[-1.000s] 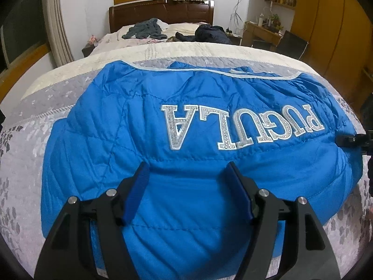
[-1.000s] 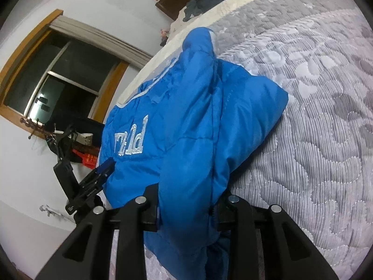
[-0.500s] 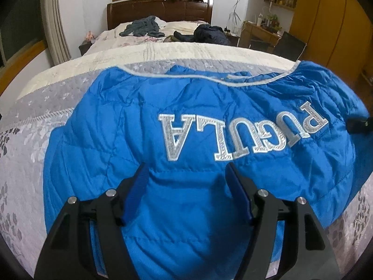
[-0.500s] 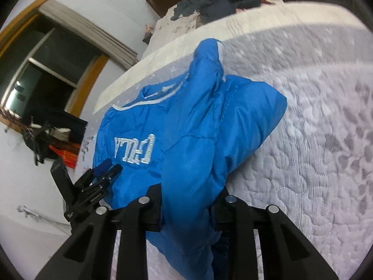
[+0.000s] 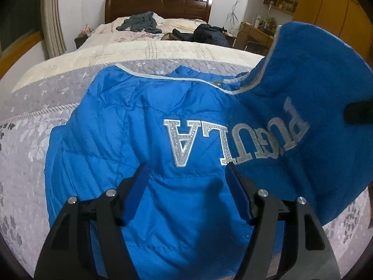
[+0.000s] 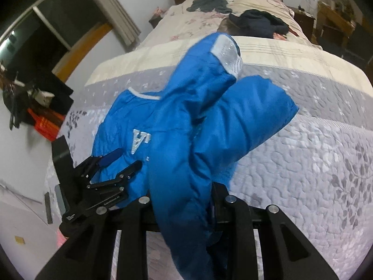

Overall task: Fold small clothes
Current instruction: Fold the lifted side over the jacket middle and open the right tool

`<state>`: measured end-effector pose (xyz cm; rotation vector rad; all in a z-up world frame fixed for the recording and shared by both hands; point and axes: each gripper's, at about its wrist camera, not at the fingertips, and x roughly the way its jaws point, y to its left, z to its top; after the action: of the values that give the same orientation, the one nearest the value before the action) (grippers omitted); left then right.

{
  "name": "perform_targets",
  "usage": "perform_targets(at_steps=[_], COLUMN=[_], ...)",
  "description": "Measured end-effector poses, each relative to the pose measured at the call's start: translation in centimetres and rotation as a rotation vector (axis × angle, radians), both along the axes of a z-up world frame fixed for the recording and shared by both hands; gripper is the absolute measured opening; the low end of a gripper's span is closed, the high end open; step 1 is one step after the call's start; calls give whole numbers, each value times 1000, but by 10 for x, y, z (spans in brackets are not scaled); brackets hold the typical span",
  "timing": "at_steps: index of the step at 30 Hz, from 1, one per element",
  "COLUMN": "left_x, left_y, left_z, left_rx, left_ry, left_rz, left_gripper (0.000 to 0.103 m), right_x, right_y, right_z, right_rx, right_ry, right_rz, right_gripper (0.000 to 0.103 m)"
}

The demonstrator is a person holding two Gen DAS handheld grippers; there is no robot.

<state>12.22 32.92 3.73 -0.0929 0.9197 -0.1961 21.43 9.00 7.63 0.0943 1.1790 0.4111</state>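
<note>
**Right side of the blue jacket lifted over the bed**

Now the blue jacket [image 5: 149, 121] lies on the grey quilted bedspread [image 5: 30, 140], with its back side up and the silver letters [image 5: 223, 140] showing upside down from the left wrist view. Its left part is flat on the bed. Its right part is raised in the air and curls over toward the middle, so the last letters bend upward with the cloth.

The left gripper [image 5: 186, 184] is spread wide, and nothing is between its blue pads [image 5: 137, 191]. It hangs just above the lower back of the jacket, near the hem, and the letter A is just in front of the fingertips. If the fingers touch the cloth, I cannot tell. In the right wrist view the same gripper [image 6: 121, 158] is seen from the side at the jacket's left edge, fingers apart.

The right gripper [image 6: 184, 200] is clenched on a thick fold of the jacket [image 6: 177, 128]. The cloth fills the gap between its two fingers and rises in front of the camera as a tall blue ridge, with a pale shiny patch [image 6: 227, 52] at the top. To the right of this ridge one puffy flap hangs over the bedspread [image 6: 314, 163].

Farther away, near the wooden headboard [image 5: 158, 7], there are a grey garment [image 5: 139, 22] and a dark garment [image 5: 207, 33] on the bed.
</note>
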Motion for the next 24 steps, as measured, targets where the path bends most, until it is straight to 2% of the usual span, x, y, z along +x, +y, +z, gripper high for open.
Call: perform_targets(at_steps=[7,10,19,23,24], left_x=[-1,-2,0,0,0], left_y=[32,40,43,51,53], left_z=[12,15,9,9,8], left_rx=[-72,-69,-58,-102,-113], left_ry=[-8,-10,25,29,29], left_rz=[42,73,83,90,91], left_gripper=[67,67,67,67,67], right_x=[2,4,11,11,11], right_y=[51,64,77,82,82], right_z=[-18,-29,-69,-79,-79], right_rx=[-21,-15,72,86,87], right_ry=[6,15,38,21,16], right_rz=[58,70,82,87,91], right_gripper=[29,31,35,36,40])
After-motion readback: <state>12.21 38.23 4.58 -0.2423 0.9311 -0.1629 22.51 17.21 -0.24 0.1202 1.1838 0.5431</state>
